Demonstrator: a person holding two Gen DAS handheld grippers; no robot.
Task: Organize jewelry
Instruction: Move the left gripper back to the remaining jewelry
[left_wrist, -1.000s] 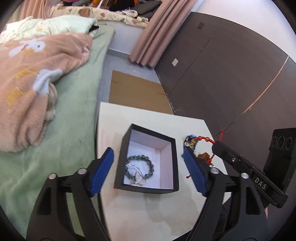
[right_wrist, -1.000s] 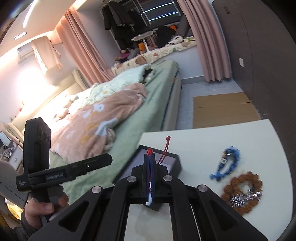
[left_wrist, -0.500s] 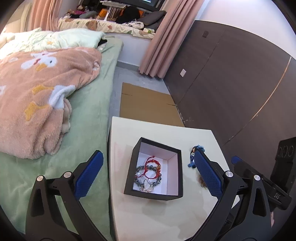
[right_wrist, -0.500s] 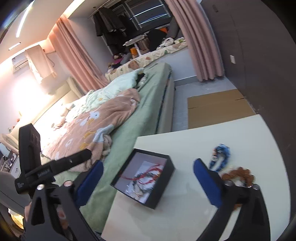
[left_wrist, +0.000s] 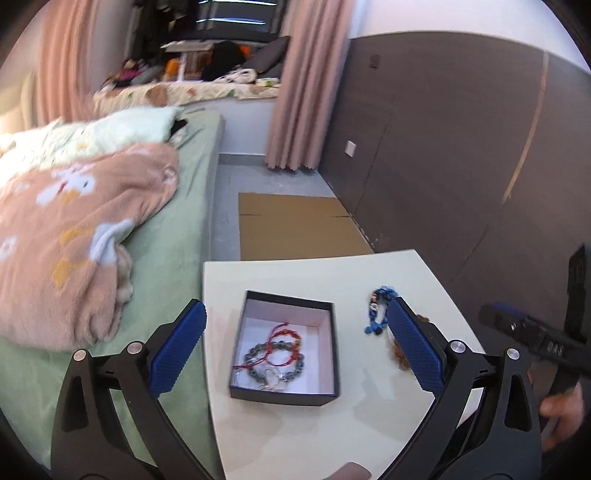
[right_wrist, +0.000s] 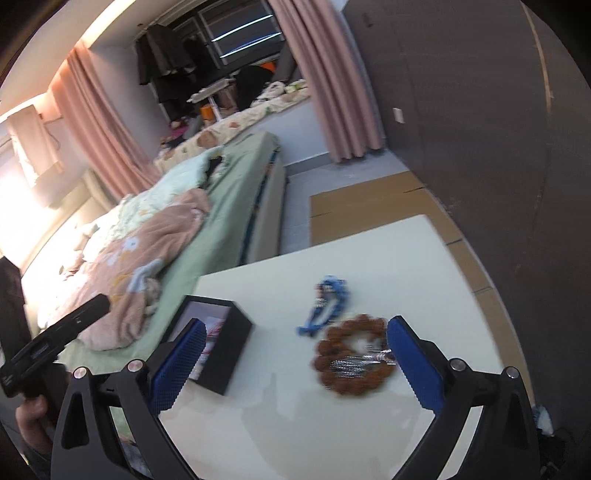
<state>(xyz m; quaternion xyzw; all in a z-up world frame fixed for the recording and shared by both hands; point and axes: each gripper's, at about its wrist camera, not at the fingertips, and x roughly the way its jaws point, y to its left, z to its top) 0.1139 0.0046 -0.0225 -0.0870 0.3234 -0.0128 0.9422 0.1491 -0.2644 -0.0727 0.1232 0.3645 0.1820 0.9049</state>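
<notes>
Jewelry lies in two places on the cream desk (left_wrist: 295, 435): some inside a black box (left_wrist: 284, 398) with a pale lining, the rest loose on the bare top. In the left wrist view the box sits between the spread blue pads of the left tongs (left_wrist: 295, 347), which are released wide and hold nothing. Inside the box a grey bead bracelet (left_wrist: 275, 360) rests with a red cord bracelet (left_wrist: 284, 338) lying across it, and a small clear or silvery piece near the front wall is too blurred to name. To the right of the box, apart from it, a blue braided bracelet (left_wrist: 378, 310) lies on the desk, partly behind the right-hand pad. In the right wrist view the right tongs (right_wrist: 295, 363) are likewise spread wide and empty. A brown bead bracelet (right_wrist: 351, 356) lies just inside their right pad, with a silvery piece (right_wrist: 354, 363) across its middle, and the blue braided bracelet (right_wrist: 327, 306) is just beyond it, close but whether touching is unclear. The black box (right_wrist: 225, 354) stands at the left, partly behind the left pad. Beyond the desk are a bed (left_wrist: 173, 236) with a pink blanket (left_wrist: 74, 240), flattened cardboard (left_wrist: 295, 229) on the floor, and pink curtains (left_wrist: 306, 85).
</notes>
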